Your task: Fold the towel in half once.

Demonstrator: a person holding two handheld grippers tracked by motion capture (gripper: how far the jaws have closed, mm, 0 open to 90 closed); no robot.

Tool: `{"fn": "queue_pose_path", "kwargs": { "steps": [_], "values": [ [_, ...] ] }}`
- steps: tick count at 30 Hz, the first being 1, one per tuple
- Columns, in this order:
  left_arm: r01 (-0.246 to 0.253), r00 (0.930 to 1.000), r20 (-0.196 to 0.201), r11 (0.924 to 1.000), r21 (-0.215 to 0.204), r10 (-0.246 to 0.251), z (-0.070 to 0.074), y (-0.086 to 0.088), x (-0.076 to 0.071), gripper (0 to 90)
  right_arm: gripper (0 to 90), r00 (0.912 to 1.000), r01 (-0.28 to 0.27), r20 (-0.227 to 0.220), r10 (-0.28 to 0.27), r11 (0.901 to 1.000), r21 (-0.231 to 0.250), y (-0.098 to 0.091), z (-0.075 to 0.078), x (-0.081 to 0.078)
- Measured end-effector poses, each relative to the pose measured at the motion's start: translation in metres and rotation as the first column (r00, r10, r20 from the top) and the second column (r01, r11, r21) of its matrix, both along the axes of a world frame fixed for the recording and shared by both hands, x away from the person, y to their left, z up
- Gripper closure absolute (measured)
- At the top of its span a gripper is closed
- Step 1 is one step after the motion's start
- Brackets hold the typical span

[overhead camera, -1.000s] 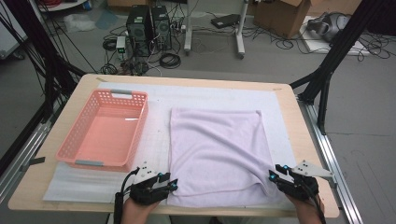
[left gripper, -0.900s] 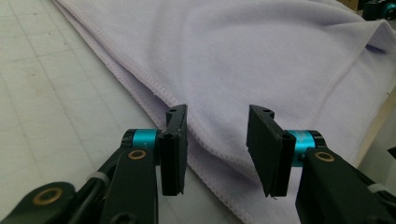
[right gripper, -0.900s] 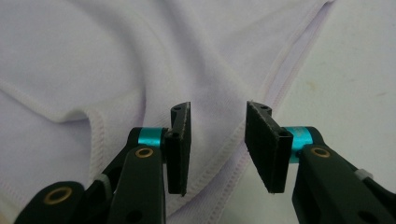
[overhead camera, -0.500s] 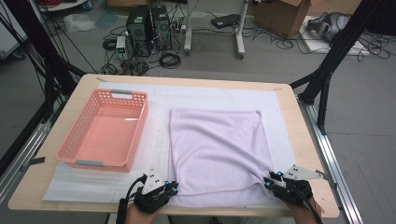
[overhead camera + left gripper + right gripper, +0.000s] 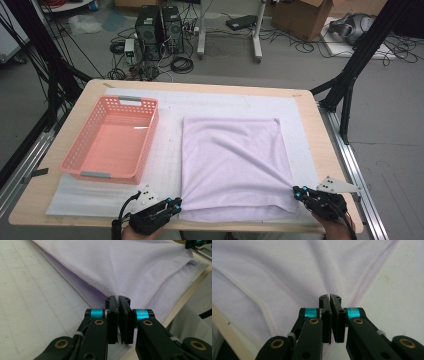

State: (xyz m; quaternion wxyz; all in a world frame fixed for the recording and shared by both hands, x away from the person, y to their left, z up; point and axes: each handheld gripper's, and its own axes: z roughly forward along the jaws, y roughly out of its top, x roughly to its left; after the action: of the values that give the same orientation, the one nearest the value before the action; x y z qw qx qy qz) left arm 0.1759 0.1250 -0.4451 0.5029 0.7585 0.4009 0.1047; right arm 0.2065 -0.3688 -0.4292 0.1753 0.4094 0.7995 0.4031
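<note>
A lavender towel, folded in two layers, lies flat on the white mat. At its near left corner my left gripper is shut, and the left gripper view shows that gripper pinching the towel's hemmed corner between its pads. My right gripper is at the near right corner. Its jaws have just been closing, and in the right gripper view they now press on the towel's edge fold. Both grippers stay low at the table's near edge.
A pink plastic basket stands empty on the mat's left side, well apart from the towel. The wooden table ends just behind both hands. Black frame posts flank the table, and cables and computers lie on the floor beyond.
My left gripper has slid right to the towel's near left corner and shut on it. My right gripper has closed on the near right corner, hardly shifting.
</note>
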Motion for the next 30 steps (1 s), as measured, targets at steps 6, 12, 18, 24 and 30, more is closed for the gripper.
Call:
{"fn": "queue_pose_path", "kwargs": {
  "steps": [6,12,18,24,30],
  "values": [
    [0.018,0.9998,-0.008,0.9992,-0.036,-0.018,0.003,0.007,-0.008,85.6,88.0,0.9995,-0.018,-0.024,0.019,0.9987,0.048,-0.008,0.011,-0.006],
    [0.037,0.9989,-0.03,0.9992,-0.015,-0.038,-0.002,0.005,-0.01,80.3,69.5,0.9971,0.046,-0.062,-0.044,0.9987,0.021,-0.012,0.001,-0.003],
    [-0.001,0.9996,0.026,1.0,-0.002,0.001,0.001,0.004,-0.009,57.0,69.1,0.9942,0.052,-0.097,-0.046,0.997,0.057,-0.016,-0.001,-0.003],
    [-0.015,0.9976,0.067,0.9997,-0.02,0.016,0.003,0.003,-0.005,53.7,72.3,0.9896,-0.006,-0.144,0.008,0.9999,0.011,0.004,-0.013,-0.001],
    [-0.031,0.9957,0.087,0.9994,-0.013,0.032,0.004,-0.001,0.004,49.3,87.2,0.9946,0.024,-0.099,-0.032,0.9968,-0.075,0.0,-0.001,-0.007]
  ]
}}
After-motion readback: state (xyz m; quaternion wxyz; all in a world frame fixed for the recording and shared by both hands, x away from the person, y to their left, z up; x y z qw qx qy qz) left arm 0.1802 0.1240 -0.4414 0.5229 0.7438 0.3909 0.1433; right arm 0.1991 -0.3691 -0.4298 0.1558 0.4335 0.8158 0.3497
